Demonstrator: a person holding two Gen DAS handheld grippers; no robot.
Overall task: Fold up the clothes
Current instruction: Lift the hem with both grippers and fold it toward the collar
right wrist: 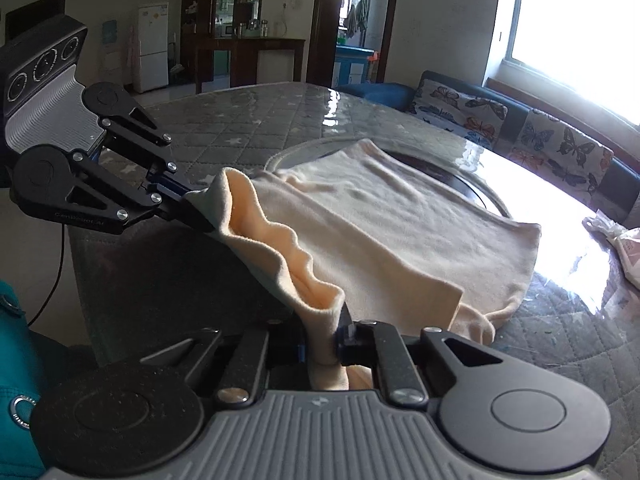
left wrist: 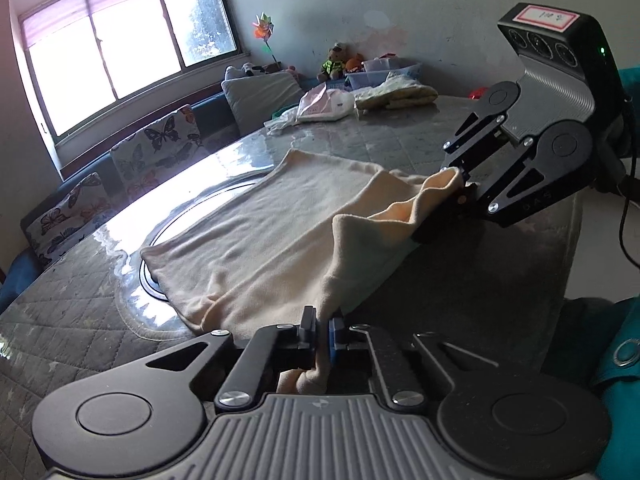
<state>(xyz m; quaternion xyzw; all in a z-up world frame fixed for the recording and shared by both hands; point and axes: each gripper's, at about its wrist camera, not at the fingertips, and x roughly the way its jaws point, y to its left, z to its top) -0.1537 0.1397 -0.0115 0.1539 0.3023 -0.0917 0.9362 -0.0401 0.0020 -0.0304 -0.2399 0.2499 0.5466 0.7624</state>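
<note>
A cream-coloured garment (left wrist: 256, 236) lies spread on the grey quilted table (left wrist: 72, 320), partly over a round glass inset; it also shows in the right wrist view (right wrist: 400, 232). My left gripper (left wrist: 323, 326) is shut on one near corner of its edge. My right gripper (right wrist: 322, 342) is shut on the other near corner, and it shows from the side in the left wrist view (left wrist: 460, 184). The left gripper shows at the left of the right wrist view (right wrist: 200, 208). The edge between them is lifted off the table and hangs in soft waves.
A bench with butterfly-print cushions (left wrist: 160, 144) runs under the window along the far side. A pink bag (left wrist: 324, 106), folded cloth (left wrist: 396, 96), a plastic basket (left wrist: 384, 70) and soft toys (left wrist: 334, 62) sit at the table's far end. A white bag (right wrist: 616, 236) lies at the right.
</note>
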